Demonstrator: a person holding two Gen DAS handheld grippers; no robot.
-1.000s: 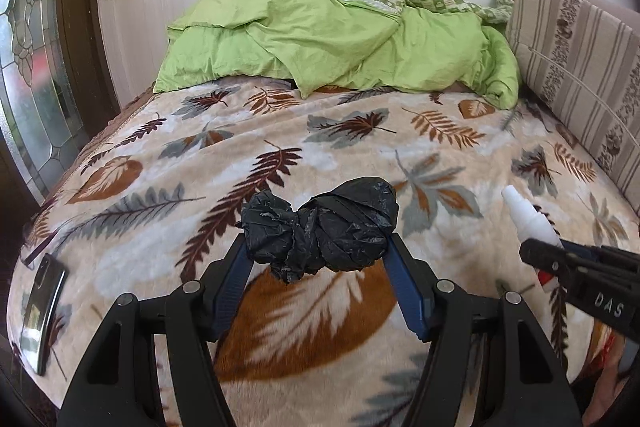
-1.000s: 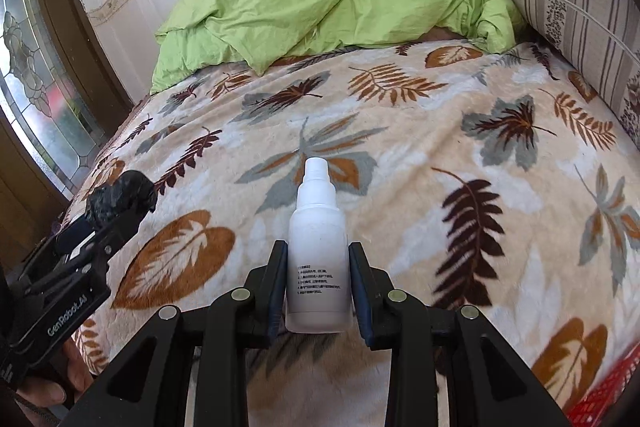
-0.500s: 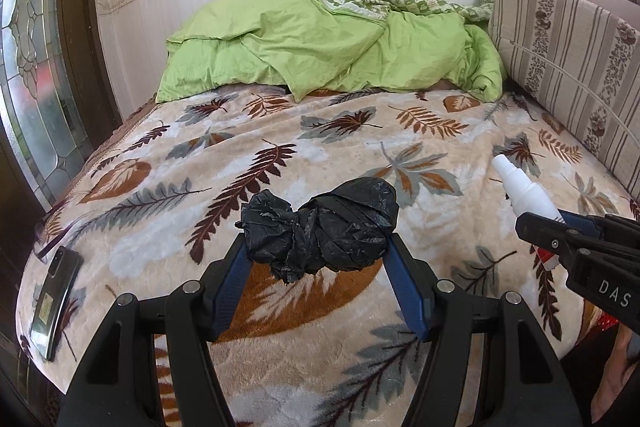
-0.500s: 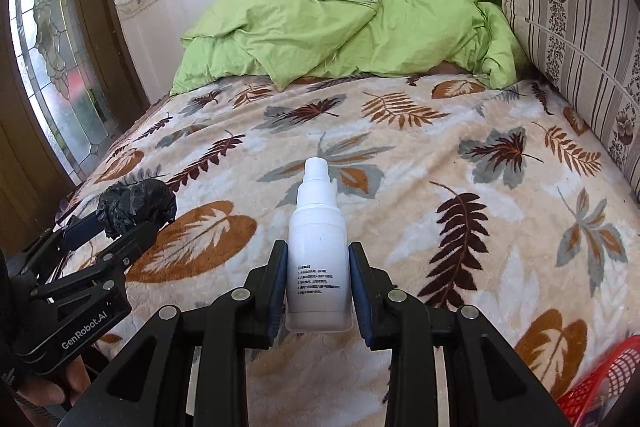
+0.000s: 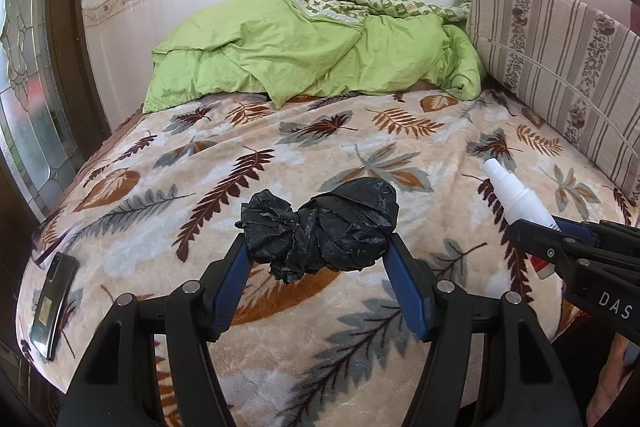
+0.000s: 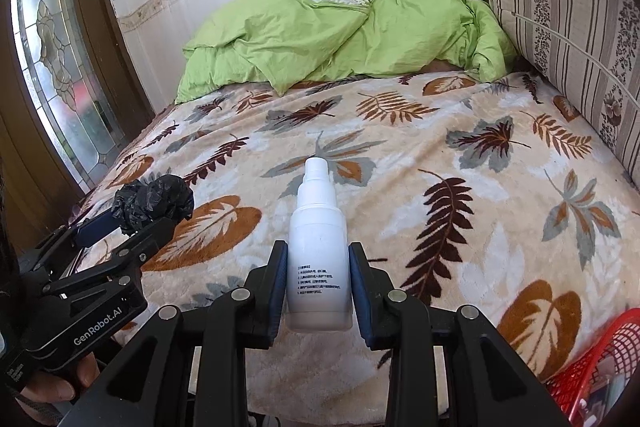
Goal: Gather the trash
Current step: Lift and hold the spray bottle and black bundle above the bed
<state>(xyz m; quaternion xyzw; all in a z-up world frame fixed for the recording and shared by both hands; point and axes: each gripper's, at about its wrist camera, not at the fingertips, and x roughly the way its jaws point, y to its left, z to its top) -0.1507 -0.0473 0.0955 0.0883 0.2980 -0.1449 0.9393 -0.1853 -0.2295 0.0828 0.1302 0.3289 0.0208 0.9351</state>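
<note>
A crumpled black plastic bag (image 5: 320, 227) hangs above the leaf-patterned bed, with my left gripper (image 5: 318, 247) shut on it from both sides. The same black plastic bag (image 6: 154, 201) and left gripper (image 6: 132, 223) show at the left edge of the right wrist view. My right gripper (image 6: 318, 267) is shut on a white spray bottle (image 6: 318, 251), held nozzle forward with small print on its body. In the left wrist view that white spray bottle (image 5: 516, 197) pokes out of the right gripper (image 5: 532, 231) at the right side. Both grippers hover near the bed's front edge.
A dark phone (image 5: 52, 307) lies at the bed's front left corner. A green duvet (image 5: 312, 63) is heaped at the far end, and a striped cushion (image 5: 560, 67) lines the right side. A red mesh basket (image 6: 596, 367) sits low at the right. A stained-glass door (image 6: 56, 67) stands left.
Both grippers have drawn back from the bed with their loads and risen slightly, so more of the bed and wall shows. The red basket has come into the right wrist view.
</note>
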